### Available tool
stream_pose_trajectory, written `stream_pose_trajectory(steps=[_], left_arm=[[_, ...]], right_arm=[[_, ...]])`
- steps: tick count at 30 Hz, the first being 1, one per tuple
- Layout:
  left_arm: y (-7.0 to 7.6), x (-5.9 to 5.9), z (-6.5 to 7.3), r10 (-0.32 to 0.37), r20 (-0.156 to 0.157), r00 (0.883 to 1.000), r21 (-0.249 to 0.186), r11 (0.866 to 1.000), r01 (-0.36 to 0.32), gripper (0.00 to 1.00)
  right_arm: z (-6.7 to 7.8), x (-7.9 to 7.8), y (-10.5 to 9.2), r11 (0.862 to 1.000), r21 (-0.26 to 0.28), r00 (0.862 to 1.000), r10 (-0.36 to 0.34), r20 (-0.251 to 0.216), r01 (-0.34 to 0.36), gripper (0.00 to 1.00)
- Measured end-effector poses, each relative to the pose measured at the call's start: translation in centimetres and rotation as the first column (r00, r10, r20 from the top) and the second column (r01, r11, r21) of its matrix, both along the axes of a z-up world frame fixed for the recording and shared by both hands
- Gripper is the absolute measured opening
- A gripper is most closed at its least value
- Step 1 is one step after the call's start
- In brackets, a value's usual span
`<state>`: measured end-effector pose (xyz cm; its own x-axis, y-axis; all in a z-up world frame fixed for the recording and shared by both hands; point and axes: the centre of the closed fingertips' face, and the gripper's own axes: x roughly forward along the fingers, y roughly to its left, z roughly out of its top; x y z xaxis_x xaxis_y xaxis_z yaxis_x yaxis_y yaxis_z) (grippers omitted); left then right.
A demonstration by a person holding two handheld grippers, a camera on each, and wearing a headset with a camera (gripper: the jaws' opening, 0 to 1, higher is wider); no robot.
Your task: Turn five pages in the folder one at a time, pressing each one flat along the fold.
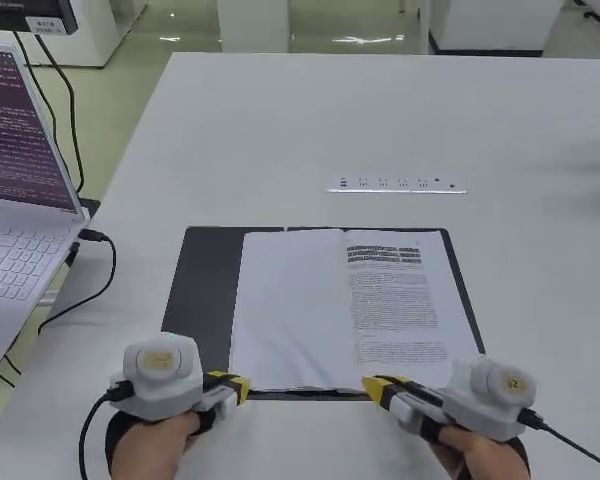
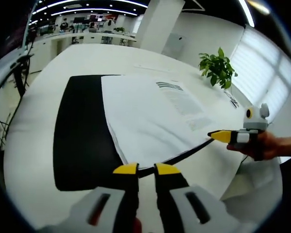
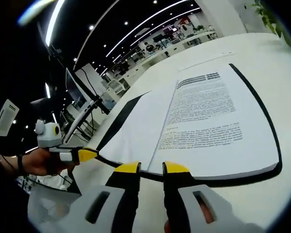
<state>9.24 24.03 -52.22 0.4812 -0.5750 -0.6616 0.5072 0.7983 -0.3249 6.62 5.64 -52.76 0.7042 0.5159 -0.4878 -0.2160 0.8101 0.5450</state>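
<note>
Head view over a white workbench [image 1: 380,110]: a black folder [image 1: 205,290] lies open and flat near the front edge, its bare left cover showing beside a stack of white sheets. The blank page [image 1: 290,300] lies left of the fold and the printed page [image 1: 395,300], headed by several dark lines of text, lies right of it. The left gripper [image 1: 238,384], held in the person's left hand [image 1: 155,445], points its yellow tips at the folder's lower edge below the blank page. The right gripper [image 1: 372,384], in the right hand [image 1: 480,460], points at the same edge from the other side, below the printed page. Both sit just off the folder, tips facing each other and well apart. Each gripper's jaws are drawn nearly together, with a slim gap between the yellow tips and nothing held between them. An open laptop [image 1: 15,200] stands at the left edge of the bench, a dark cable [image 1: 100,285] looping from it across the table toward the folder. A white power strip [image 1: 397,184] lies beyond the folder's far edge. Left gripper view takes in a potted plant [image 2: 218,68] at the far side of the table.
</note>
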Motion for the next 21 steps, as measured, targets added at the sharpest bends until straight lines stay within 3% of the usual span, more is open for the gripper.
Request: stream_pose_trajectory(steps=[7,10,16,21], left_arm=[[0.3,-0.7,2.1,-0.038,0.064,0.997,0.017,0.999,0.037,0.22],[0.4,-0.8,3.5,-0.057,0.097,0.994,0.027,0.998,0.055,0.26],[0.1,-1.3,5.2,-0.097,0.130,0.987,0.052,0.994,0.091,0.35],[-0.6,-2.0,7.1,-0.108,0.176,0.978,0.042,0.994,0.102,0.39]], right_arm=[[0.7,-1.6,-2.9,0.999,-0.035,0.999,-0.035,0.006,0.035,0.23],[1.6,-2.3,-4.1,0.998,-0.045,0.998,-0.053,0.024,0.054,0.30],[3.4,-3.0,-5.6,0.995,-0.058,0.995,-0.078,0.065,0.082,0.37],[4.8,-3.3,-6.6,0.993,-0.075,0.992,-0.087,0.090,0.094,0.44]])
